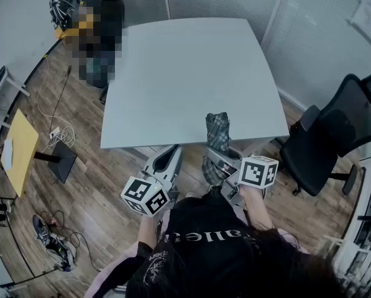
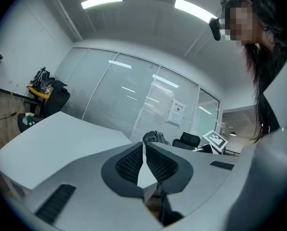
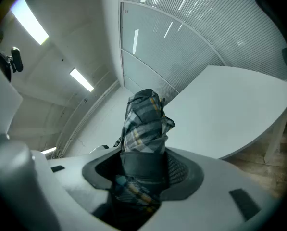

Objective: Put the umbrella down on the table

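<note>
Holding the umbrella (image 3: 145, 117) between them, the fingers (image 3: 178, 170) of the right gripper (image 3: 143, 167) stand rather wide, because the folded bundle fills the whole gap. The pads press on its lower part, where a dark band (image 3: 142, 160) goes round the checked cloth. A short piece of the umbrella hangs behind the fingers, and the longer piece sticks out in front of the fingertips. In the head view this front end lies over the near edge of the table (image 1: 185, 73). I cannot tell if it touches the top.

The fingers (image 2: 129, 163) of the left gripper (image 2: 144, 152) are together at their tips, with nothing between them. This gripper is just beside the right one, on its left, and its fingertips are at the same table edge. Beyond the left fingertips, a little to the right, the top of the umbrella and the marker cube (image 2: 215, 139) of the right gripper show.

Farther out from both grippers, the table top is pale grey. A black chair (image 1: 334, 135) stands on the wooden floor (image 1: 79, 185) to the right of the right gripper, well apart from it. Behind the table is a glass wall (image 2: 129, 100) with blinds.
</note>
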The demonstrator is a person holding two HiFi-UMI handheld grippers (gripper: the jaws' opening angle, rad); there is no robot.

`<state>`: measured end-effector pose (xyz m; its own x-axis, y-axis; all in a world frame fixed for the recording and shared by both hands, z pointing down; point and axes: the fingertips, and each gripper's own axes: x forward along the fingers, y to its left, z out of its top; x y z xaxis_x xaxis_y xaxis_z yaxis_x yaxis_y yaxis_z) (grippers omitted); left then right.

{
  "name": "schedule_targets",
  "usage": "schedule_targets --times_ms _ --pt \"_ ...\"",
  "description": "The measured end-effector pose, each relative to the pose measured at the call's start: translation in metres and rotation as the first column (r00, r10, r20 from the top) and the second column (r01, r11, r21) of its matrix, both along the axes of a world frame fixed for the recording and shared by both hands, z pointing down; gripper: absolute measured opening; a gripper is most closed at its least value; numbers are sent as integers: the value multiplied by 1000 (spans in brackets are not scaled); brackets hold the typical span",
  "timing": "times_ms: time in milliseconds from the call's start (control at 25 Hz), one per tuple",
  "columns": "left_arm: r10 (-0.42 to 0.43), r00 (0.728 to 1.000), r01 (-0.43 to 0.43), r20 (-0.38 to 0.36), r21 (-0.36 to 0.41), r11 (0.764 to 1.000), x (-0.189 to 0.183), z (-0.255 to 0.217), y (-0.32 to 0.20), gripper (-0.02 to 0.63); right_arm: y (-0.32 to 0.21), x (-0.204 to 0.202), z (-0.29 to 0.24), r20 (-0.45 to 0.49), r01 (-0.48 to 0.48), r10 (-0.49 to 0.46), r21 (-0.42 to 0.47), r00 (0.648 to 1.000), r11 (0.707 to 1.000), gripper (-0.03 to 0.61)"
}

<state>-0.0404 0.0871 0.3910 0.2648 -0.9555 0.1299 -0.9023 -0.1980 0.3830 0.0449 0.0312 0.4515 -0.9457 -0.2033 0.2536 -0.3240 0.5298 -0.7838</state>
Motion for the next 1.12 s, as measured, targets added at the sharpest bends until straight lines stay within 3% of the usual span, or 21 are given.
schedule_targets --times_ms 520,1120 --pt "12 1000 -12 -6 4 1000 24 -4 -31 26 -21 11 2 -7 25 -25 -13 1000 1000 242" --pt "-58 998 58 17 -9 998 55 5 -64 26 -60 44 12 0 85 -85 -10 996 996 242"
